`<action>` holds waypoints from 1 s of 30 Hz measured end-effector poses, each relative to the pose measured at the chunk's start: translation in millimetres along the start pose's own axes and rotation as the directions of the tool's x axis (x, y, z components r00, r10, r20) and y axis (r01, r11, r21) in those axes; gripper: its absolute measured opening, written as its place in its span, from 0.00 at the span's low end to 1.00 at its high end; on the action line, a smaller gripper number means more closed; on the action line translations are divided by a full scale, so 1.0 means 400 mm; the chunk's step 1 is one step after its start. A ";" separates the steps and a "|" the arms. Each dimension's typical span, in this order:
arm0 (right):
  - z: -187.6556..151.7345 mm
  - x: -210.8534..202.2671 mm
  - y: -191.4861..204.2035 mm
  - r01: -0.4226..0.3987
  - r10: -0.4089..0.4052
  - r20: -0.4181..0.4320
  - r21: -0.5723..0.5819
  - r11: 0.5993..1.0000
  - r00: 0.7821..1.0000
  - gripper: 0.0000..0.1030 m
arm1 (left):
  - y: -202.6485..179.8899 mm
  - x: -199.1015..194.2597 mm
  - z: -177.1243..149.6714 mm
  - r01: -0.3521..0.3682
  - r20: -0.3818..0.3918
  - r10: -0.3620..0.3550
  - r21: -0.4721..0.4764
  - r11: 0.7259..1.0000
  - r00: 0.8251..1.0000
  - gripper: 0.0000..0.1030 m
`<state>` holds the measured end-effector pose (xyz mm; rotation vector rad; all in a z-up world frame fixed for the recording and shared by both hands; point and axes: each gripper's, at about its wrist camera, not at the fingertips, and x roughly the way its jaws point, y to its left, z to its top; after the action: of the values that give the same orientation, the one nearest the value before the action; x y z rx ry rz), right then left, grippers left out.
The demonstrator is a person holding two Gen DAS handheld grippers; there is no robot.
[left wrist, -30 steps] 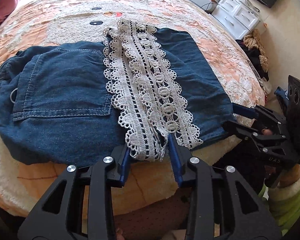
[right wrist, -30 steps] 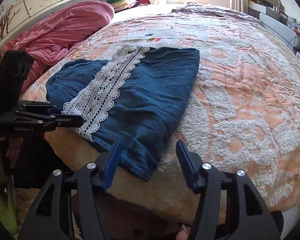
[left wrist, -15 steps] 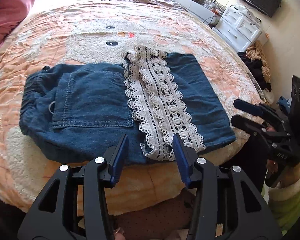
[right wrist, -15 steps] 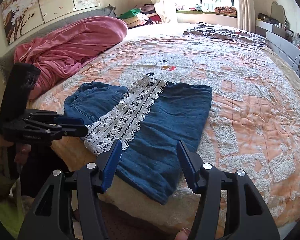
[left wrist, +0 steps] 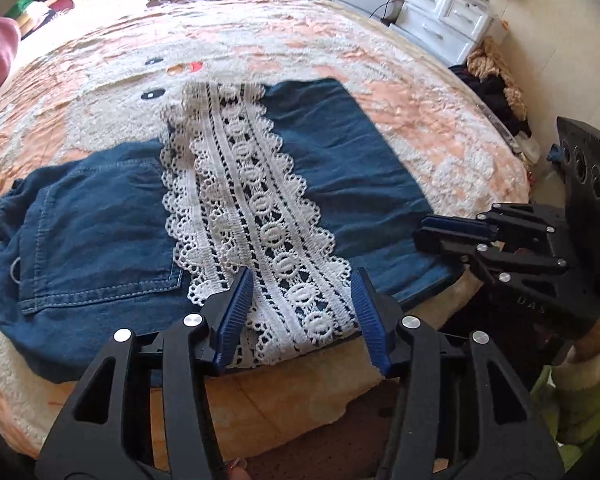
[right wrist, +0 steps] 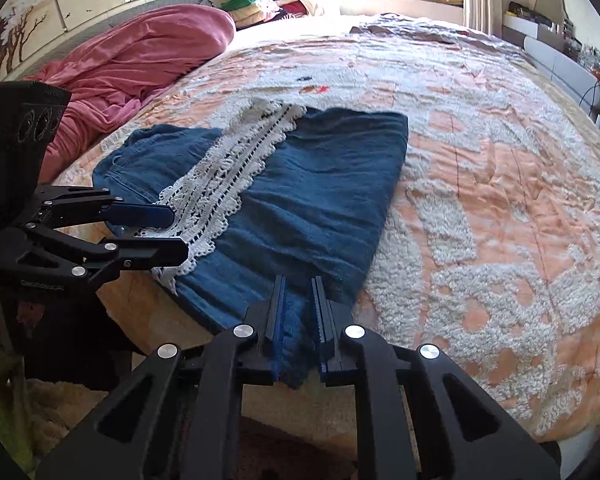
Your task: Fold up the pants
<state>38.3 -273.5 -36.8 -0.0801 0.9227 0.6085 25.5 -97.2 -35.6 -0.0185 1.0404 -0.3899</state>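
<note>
The pants [left wrist: 340,184], dark denim with a white lace band [left wrist: 256,216] down the folded leg, lie flat on my bed's peach and white cover [right wrist: 500,184], near its edge. My right gripper [right wrist: 298,312] has just been closing and now pinches the near right corner of the denim between its blue pads. My left gripper [left wrist: 302,304] has spread its jaws apart and straddles the near end of the lace, gripping nothing.
</note>
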 end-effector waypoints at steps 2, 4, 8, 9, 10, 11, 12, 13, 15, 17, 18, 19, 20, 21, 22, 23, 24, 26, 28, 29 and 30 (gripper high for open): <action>-0.013 0.014 -0.005 -0.013 0.013 -0.006 0.003 1.000 1.000 0.12 | 0.008 0.010 -0.008 0.000 -0.003 0.000 0.001 1.000 1.000 0.42; -0.016 0.020 -0.002 -0.004 0.004 -0.005 -0.012 1.000 1.000 0.13 | 0.010 0.013 -0.008 0.001 -0.006 -0.001 0.007 1.000 1.000 0.42; -0.018 0.032 -0.007 -0.007 0.007 -0.005 -0.012 1.000 1.000 0.13 | 0.020 0.026 -0.013 0.013 -0.008 -0.013 -0.001 1.000 1.000 0.42; -0.021 0.034 -0.010 -0.010 0.010 -0.003 -0.009 1.000 1.000 0.13 | 0.023 0.028 -0.014 0.018 -0.007 -0.018 -0.008 1.000 1.000 0.42; -0.024 0.035 -0.011 -0.011 0.011 -0.001 -0.010 1.000 1.000 0.13 | 0.024 0.028 -0.014 0.020 -0.007 -0.020 -0.009 1.000 1.000 0.42; -0.024 0.035 -0.011 -0.011 0.011 0.000 -0.013 1.000 1.000 0.13 | 0.022 0.028 -0.014 0.020 -0.005 -0.020 -0.006 1.000 1.000 0.42; -0.023 0.034 -0.011 -0.013 0.013 -0.001 -0.011 1.000 1.000 0.13 | 0.023 0.027 -0.015 0.022 -0.002 -0.022 -0.005 1.000 1.000 0.42; -0.021 0.031 -0.012 -0.018 0.018 -0.004 -0.007 1.000 1.000 0.13 | 0.023 0.024 -0.016 0.029 0.004 -0.029 -0.005 1.000 1.000 0.42; -0.013 0.015 -0.015 -0.047 0.047 0.005 0.015 0.999 0.999 0.25 | 0.024 0.007 -0.018 0.037 0.018 -0.037 -0.008 0.999 0.999 0.42; 0.002 -0.020 -0.027 -0.102 0.099 0.049 0.053 0.993 0.994 0.43 | 0.023 -0.019 -0.021 0.039 0.036 -0.039 -0.006 0.999 0.999 0.50; 0.013 -0.035 -0.030 -0.105 0.101 0.069 0.056 0.993 0.992 0.45 | 0.023 -0.034 -0.022 0.030 0.048 -0.030 -0.001 1.000 0.998 0.55; 0.027 -0.046 -0.030 -0.101 0.096 0.087 0.046 0.994 0.992 0.45 | 0.023 -0.046 -0.022 0.008 0.058 -0.008 0.002 1.000 0.998 0.56; 0.045 -0.052 -0.029 -0.094 0.090 0.098 0.036 0.995 0.991 0.46 | 0.024 -0.059 -0.021 -0.018 0.069 0.018 0.007 1.000 0.997 0.58; 0.064 -0.051 -0.031 -0.086 0.082 0.101 0.031 0.996 0.991 0.50 | 0.025 -0.069 -0.021 -0.033 0.079 0.032 0.009 0.999 0.996 0.60; 0.088 -0.045 -0.034 -0.075 0.072 0.101 0.026 0.997 0.992 0.51 | 0.027 -0.076 -0.020 -0.045 0.087 0.044 0.007 0.999 0.995 0.61; 0.115 -0.035 -0.034 -0.069 0.067 0.105 0.018 0.997 0.992 0.53 | 0.028 -0.082 -0.021 -0.057 0.093 0.057 0.004 0.998 0.994 0.61; 0.141 -0.022 -0.035 -0.066 0.064 0.103 0.014 0.998 0.993 0.56 | 0.026 -0.086 -0.021 -0.061 0.094 0.060 0.004 0.998 0.994 0.61; 0.203 0.019 -0.025 -0.079 0.078 0.077 0.002 0.997 0.994 0.56 | 0.019 -0.088 -0.022 -0.064 0.098 0.063 0.010 0.998 0.993 0.61; 0.267 0.068 -0.009 -0.104 0.106 0.052 -0.028 0.994 0.993 0.56 | 0.002 -0.089 -0.024 -0.068 0.112 0.063 0.037 0.997 0.992 0.61; 0.296 0.096 0.000 -0.114 0.115 0.032 -0.036 0.993 0.993 0.56 | -0.005 -0.090 -0.024 -0.063 0.119 0.058 0.044 0.997 0.991 0.61; 0.320 0.125 0.005 -0.130 0.130 0.004 -0.036 0.991 0.991 0.56 | -0.012 -0.084 -0.024 -0.054 0.113 0.047 0.057 0.997 0.992 0.61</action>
<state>152.4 -208.1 3.7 -0.0505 0.9153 0.7461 1.1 -89.1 -11.5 0.0389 0.9164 -0.3698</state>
